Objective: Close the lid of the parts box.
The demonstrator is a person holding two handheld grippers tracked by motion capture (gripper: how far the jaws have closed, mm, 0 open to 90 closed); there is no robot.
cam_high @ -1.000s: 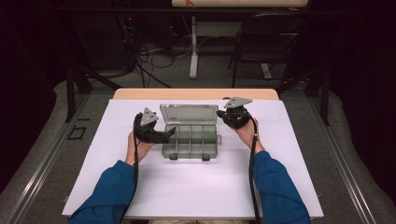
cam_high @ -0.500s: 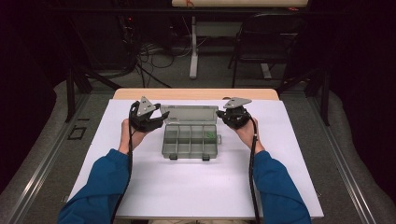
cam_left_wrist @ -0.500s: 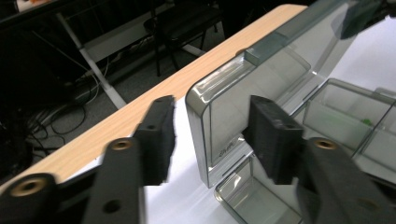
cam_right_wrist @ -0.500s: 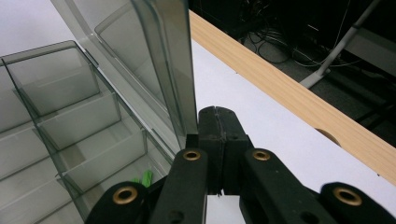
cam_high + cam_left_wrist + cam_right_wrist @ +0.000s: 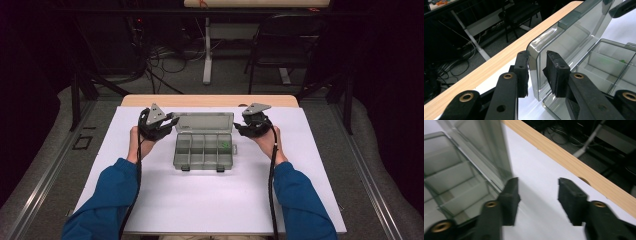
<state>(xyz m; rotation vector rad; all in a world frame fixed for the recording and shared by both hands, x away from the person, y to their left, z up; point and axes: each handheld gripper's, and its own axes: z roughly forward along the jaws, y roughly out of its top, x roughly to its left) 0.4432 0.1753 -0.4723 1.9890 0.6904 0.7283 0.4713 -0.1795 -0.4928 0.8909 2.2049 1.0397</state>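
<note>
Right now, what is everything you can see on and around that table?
Compartment box: one, clear grey, middle of the sheet, lid raised.
Green bit: one, in a right-hand compartment.
White sheet: one, covering the table.
Table: one, wooden edge at the far side.
Chair: one, dark, behind.
Left gripper: black, jaws just closing around the lid's corner.
Right gripper: black, jaws just opened, beside the lid.
Sleeves: two, blue.

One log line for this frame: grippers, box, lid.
left gripper: jaws just closing around lid corner, gap at one pad | right gripper: jaws just opened, nothing between, beside lid | organizer box: open, on white sheet
</note>
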